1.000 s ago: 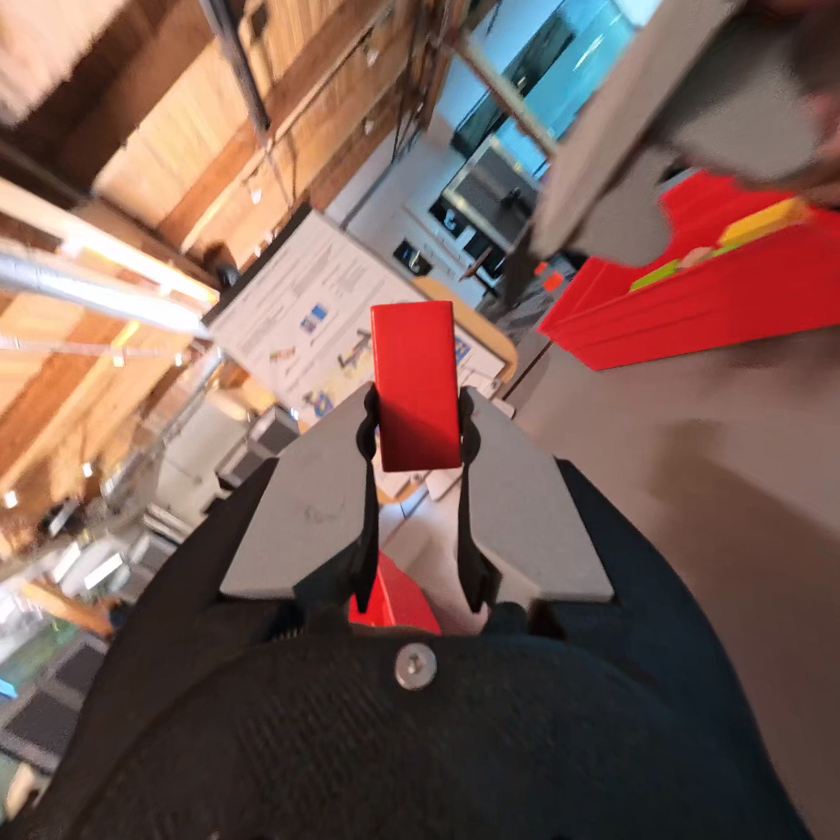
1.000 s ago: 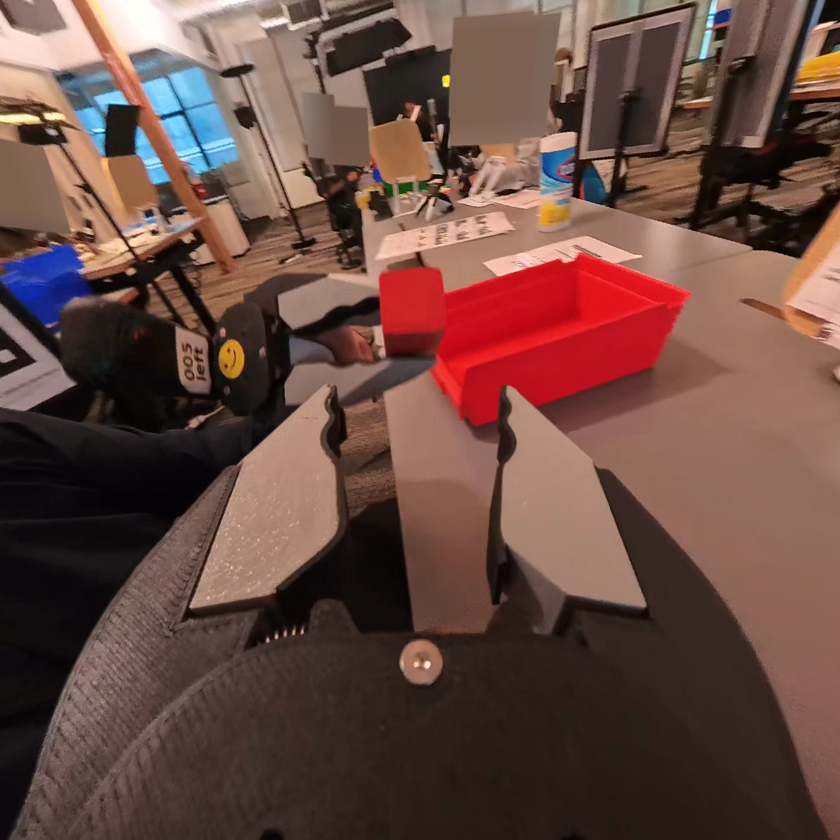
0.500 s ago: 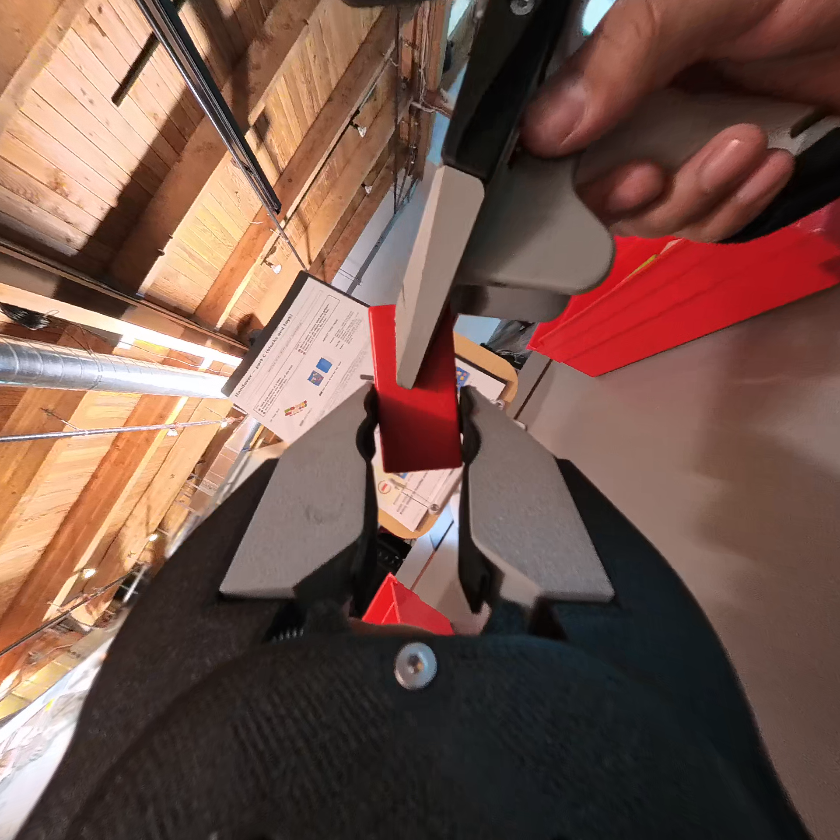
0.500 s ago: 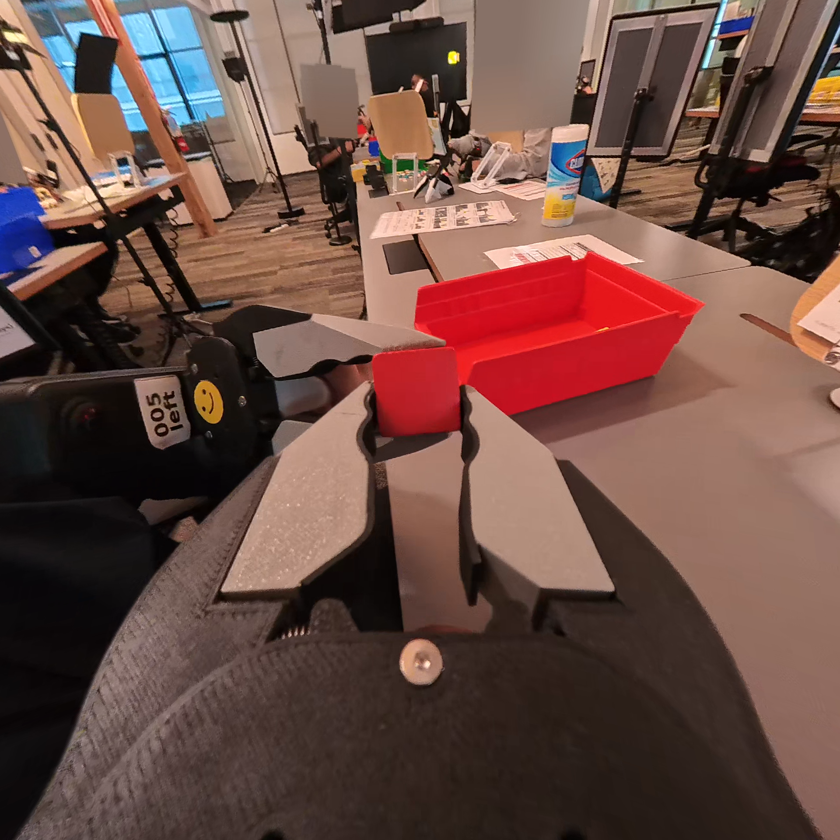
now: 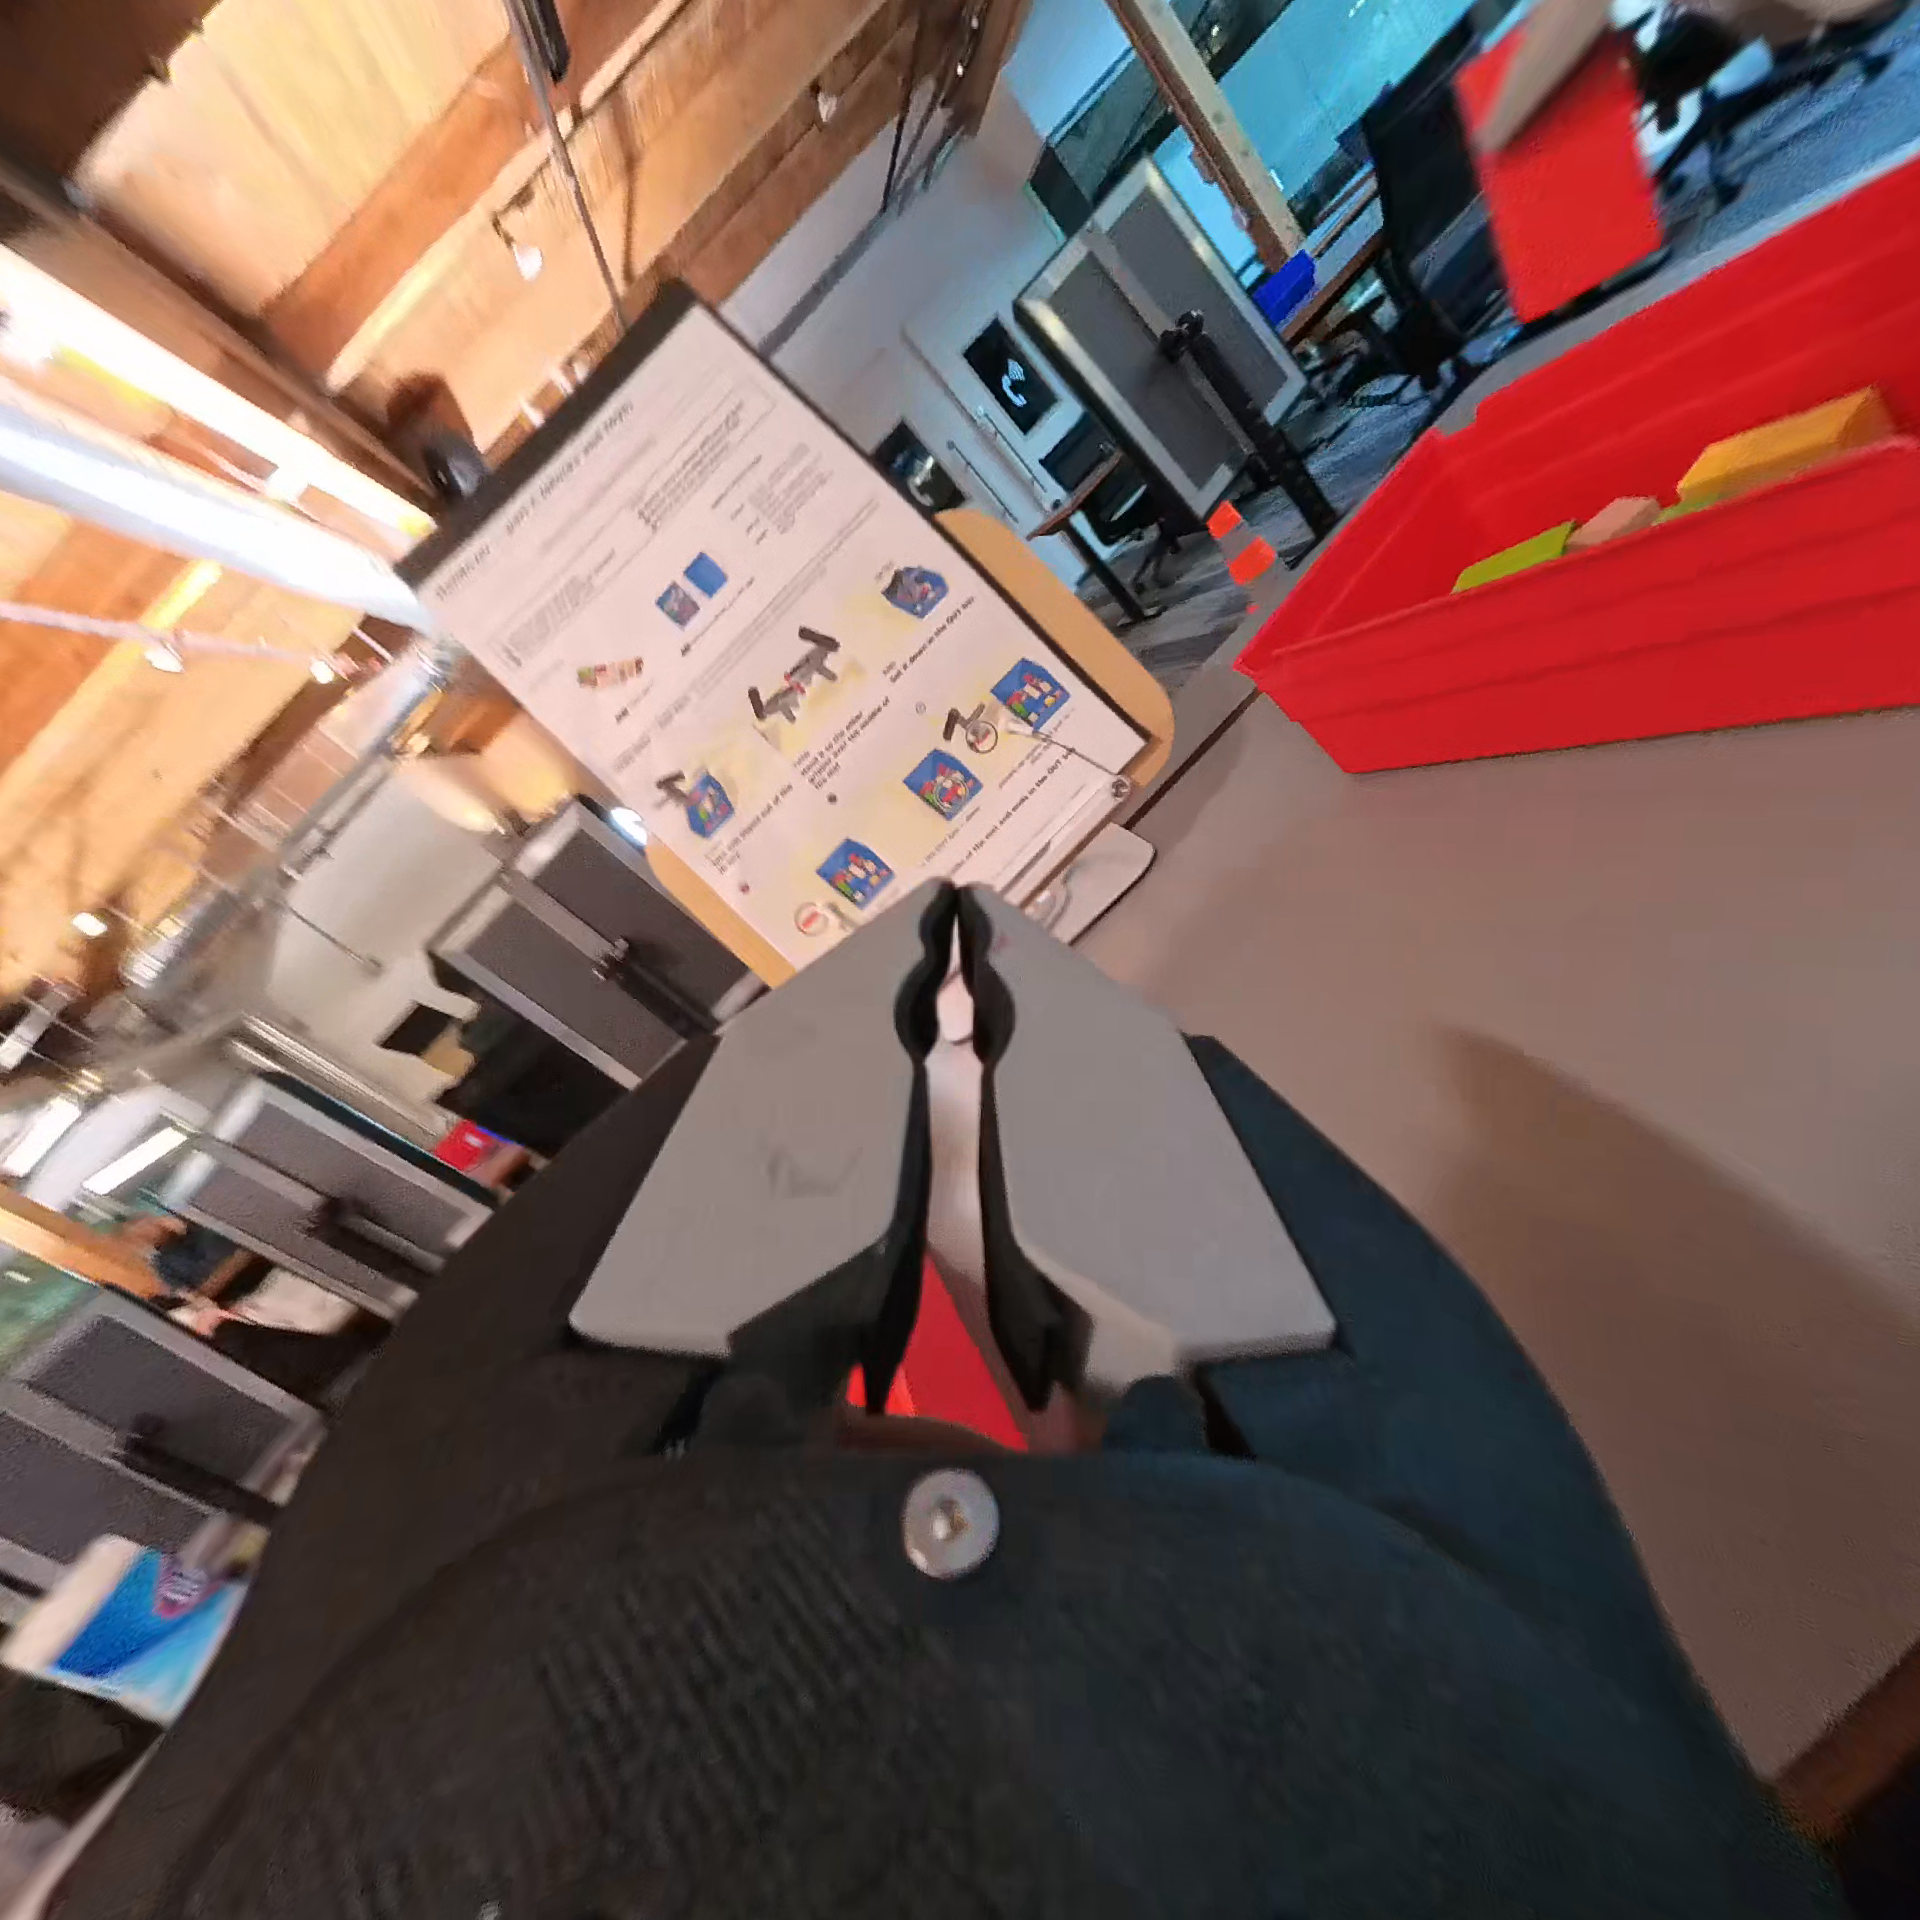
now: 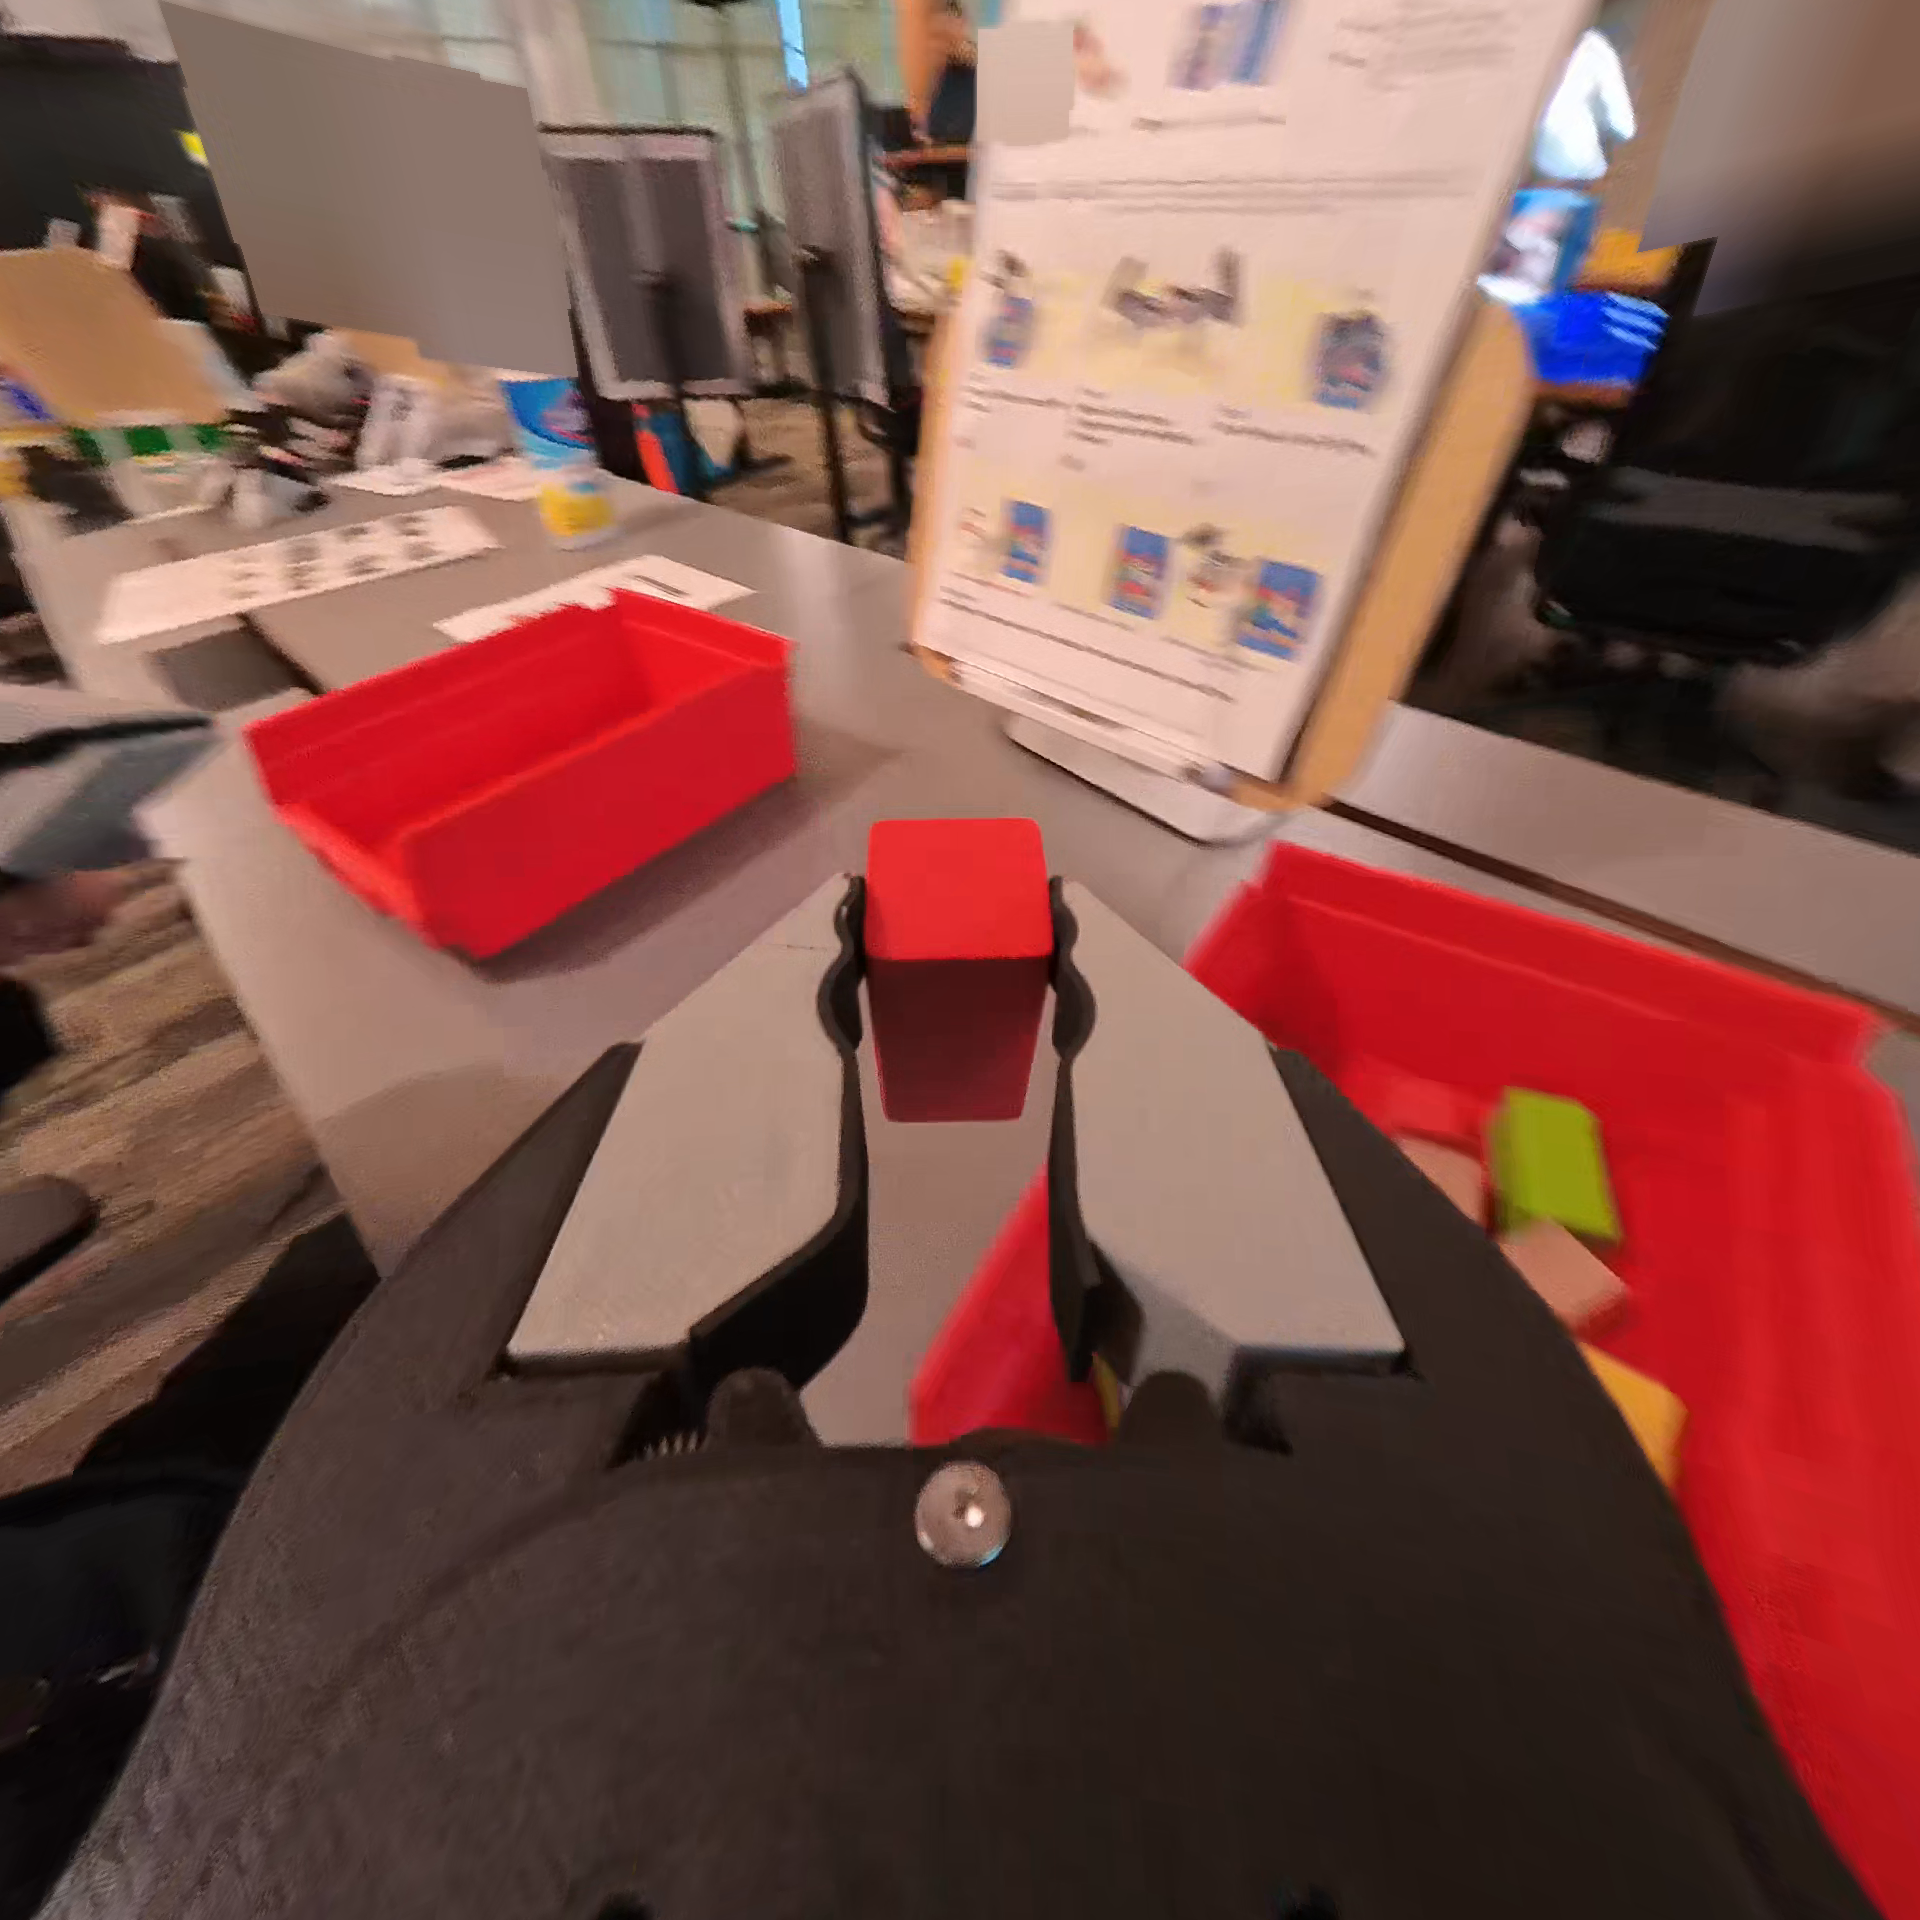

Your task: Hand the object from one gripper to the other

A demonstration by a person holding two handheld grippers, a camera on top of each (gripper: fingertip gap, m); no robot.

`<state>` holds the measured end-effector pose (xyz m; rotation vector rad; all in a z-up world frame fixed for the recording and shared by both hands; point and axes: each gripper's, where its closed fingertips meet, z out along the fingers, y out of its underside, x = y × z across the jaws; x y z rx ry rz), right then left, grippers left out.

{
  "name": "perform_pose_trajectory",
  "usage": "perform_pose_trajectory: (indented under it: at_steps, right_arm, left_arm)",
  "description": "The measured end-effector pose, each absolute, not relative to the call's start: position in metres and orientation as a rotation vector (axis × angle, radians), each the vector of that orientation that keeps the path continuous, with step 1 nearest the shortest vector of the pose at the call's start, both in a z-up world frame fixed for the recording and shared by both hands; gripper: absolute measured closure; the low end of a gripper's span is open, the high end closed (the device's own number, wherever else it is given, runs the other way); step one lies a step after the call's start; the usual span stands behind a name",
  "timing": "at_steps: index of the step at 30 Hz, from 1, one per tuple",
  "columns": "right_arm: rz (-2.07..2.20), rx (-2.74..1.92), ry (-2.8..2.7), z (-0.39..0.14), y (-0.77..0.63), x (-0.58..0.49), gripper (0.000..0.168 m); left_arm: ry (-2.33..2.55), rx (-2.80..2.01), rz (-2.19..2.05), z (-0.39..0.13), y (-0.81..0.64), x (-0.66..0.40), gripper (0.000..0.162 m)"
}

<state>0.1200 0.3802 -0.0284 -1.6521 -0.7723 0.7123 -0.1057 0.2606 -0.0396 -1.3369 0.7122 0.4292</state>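
My right gripper (image 6: pixel 954 920) is shut on a red block (image 6: pixel 954 935) and holds it upright above the grey table (image 6: pixel 416 997), between the two red bins. The same block shows far off in the left wrist view (image 5: pixel 1558 166), at the top right, with a grey finger over it. My left gripper (image 5: pixel 948 909) is shut and empty, its tips touching, tilted over the table. A grey finger of the left gripper (image 6: pixel 94 769) shows at the left edge of the right wrist view.
An empty red bin (image 6: pixel 520 769) stands at the left. A red bin (image 6: pixel 1714 1039) at the right holds several coloured blocks (image 6: pixel 1553 1164); it also shows in the left wrist view (image 5: pixel 1558 644). An instruction board on a stand (image 6: pixel 1205 395) stands behind.
The left gripper let go of the red block and closed empty. The right gripper, shut on the block, carried it away to the right, towards the bin of blocks.
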Motion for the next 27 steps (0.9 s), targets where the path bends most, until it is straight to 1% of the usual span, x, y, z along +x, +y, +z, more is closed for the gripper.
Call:
perform_pose_trajectory:
  at_steps: [3,5,10,13,21,27]
  right_arm:
    - [0.566,-1.777,-0.644,-0.050,0.415,0.175,0.136]
    - [0.478,-1.904,-0.591,-0.078,0.435,0.203,0.136]
    - [0.390,-2.184,-0.615,-0.151,0.459,0.222,0.136]
    - [0.275,-2.305,-0.666,-0.180,0.462,0.224,0.136]
    - [0.093,-2.498,-0.746,-0.226,0.462,0.228,0.136]
    - [0.082,-2.486,-0.713,-0.231,0.476,0.225,0.136]
  left_arm:
    - [0.655,-1.409,0.342,-0.038,0.264,-0.119,0.162]
    - [0.633,-1.416,0.328,-0.037,0.265,-0.125,0.162]
    - [0.613,-1.438,0.355,-0.039,0.267,-0.130,0.162]
    - [0.607,-1.493,0.389,-0.047,0.272,-0.134,0.153]
    - [0.597,-1.499,0.353,-0.048,0.272,-0.136,0.153]
    - [0.586,-1.490,0.352,-0.045,0.271,-0.139,0.153]
